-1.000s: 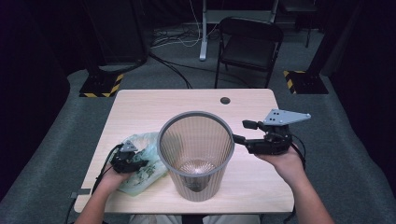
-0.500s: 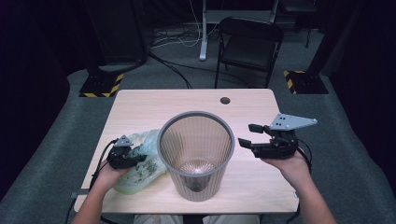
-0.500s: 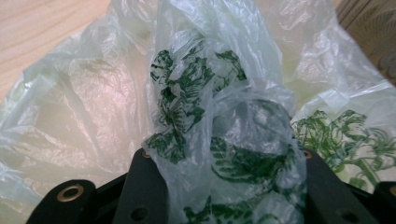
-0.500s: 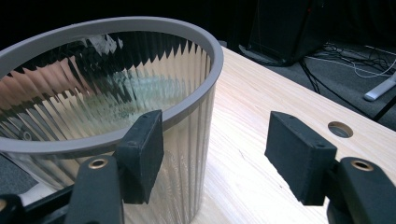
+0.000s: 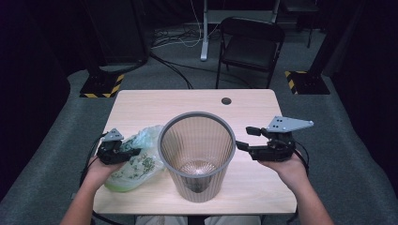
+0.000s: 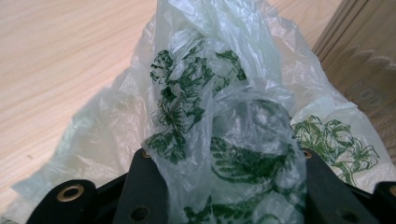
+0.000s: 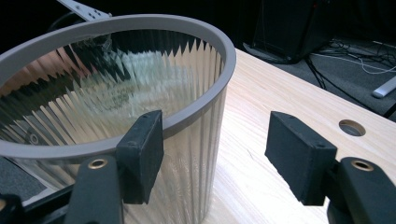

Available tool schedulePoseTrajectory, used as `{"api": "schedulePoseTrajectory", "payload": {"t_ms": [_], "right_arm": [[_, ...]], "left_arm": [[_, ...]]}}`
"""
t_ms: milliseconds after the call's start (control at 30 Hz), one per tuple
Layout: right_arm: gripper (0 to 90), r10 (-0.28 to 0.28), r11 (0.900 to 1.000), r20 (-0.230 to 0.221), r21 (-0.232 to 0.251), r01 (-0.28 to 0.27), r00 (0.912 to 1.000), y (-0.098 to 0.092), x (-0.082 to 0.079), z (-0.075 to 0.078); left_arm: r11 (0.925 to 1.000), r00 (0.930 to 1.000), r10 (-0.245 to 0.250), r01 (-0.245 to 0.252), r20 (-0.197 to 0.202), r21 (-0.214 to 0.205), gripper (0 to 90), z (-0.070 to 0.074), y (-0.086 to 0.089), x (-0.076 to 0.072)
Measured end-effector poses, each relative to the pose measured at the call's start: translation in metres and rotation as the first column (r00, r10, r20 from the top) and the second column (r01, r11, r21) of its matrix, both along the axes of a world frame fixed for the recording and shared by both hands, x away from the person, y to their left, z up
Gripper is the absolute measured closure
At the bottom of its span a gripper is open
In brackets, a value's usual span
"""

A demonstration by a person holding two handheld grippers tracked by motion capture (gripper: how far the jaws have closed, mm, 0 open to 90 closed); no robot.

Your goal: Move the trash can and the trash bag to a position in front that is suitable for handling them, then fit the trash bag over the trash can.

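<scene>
At the lower left of the high view, the left hand-held gripper (image 5: 123, 151) was clamped on a thin, pale green plastic bag (image 5: 141, 157) printed with dark green leaves. In the left gripper view the film (image 6: 224, 140) bunched up between the two black jaws and spilled over them, so the grip was on gathered plastic, not on a clean edge. The rest of the bag lay on the bench (image 5: 141, 108), just beside the grey ribbed wastebasket (image 5: 197, 154) in the lower middle of the frame.

At the right of the high view, the right hand-held gripper (image 5: 244, 138) was open and held nothing. In the right gripper view its jaws stood either side of the basket's rim (image 7: 205, 42), one pad low in the frame in front of the wall, the other over bare bench; whether a pad touched the basket I could not tell.

The likely trouble was the bag itself: slippery film could slide out of a bunched grip, or drag across the bench and snag the rim. With nothing steadying it, the light basket could tip or skid if the bag caught on it. A black chair (image 5: 251, 44) stood beyond the bench at the top.
</scene>
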State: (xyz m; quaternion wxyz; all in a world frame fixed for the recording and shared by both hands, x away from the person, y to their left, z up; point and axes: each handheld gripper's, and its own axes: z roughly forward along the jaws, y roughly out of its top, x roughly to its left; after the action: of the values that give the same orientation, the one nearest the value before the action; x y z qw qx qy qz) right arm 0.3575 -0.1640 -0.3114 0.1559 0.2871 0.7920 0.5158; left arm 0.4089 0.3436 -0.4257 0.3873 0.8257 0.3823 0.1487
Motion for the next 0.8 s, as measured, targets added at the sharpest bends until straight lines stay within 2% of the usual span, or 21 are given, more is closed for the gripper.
{"api": "schedulePoseTrajectory", "payload": {"t_ms": [133, 267, 367, 500, 633, 800], "right_arm": [[35.0, 0.002, 0.9999, 0.012, -0.013, -0.002, 0.9999, 0.001, -0.002, 0.006], [34.6, -0.005, 1.0000, 0.026, 0.004, 0.005, 0.9996, -0.002, -0.005, 0.012], [34.6, -0.002, 1.0000, 0.033, 0.007, 0.001, 0.9994, -0.003, -0.007, 0.013], [34.6, 0.000, 1.0000, 0.029, 0.004, 0.000, 0.9996, -0.002, -0.007, 0.011], [34.1, 0.007, 1.0000, 0.032, 0.000, -0.007, 0.9995, -0.001, -0.008, 0.015], [33.5, 0.018, 0.9996, 0.039, 0.022, -0.019, 0.9991, -0.001, -0.009, 0.021]], "left_arm": [[0.9999, 0.9997, -0.004, 0.005, 0.023, -0.013, 65.4, 0.020, 0.007, -0.004], [0.9993, 0.9986, -0.022, 0.024, 0.047, -0.028, 65.4, 0.043, 0.008, -0.011], [0.9989, 0.9971, -0.038, 0.040, 0.066, -0.026, 65.4, 0.059, 0.007, -0.015], [0.9967, 0.9944, -0.063, 0.067, 0.085, -0.047, 65.7, 0.081, 0.005, -0.019], [0.9942, 0.9887, -0.091, 0.097, 0.119, -0.046, 65.7, 0.110, 0.001, -0.024], [0.9881, 0.9796, -0.134, 0.144, 0.149, -0.054, 65.7, 0.142, -0.006, -0.029]]}}
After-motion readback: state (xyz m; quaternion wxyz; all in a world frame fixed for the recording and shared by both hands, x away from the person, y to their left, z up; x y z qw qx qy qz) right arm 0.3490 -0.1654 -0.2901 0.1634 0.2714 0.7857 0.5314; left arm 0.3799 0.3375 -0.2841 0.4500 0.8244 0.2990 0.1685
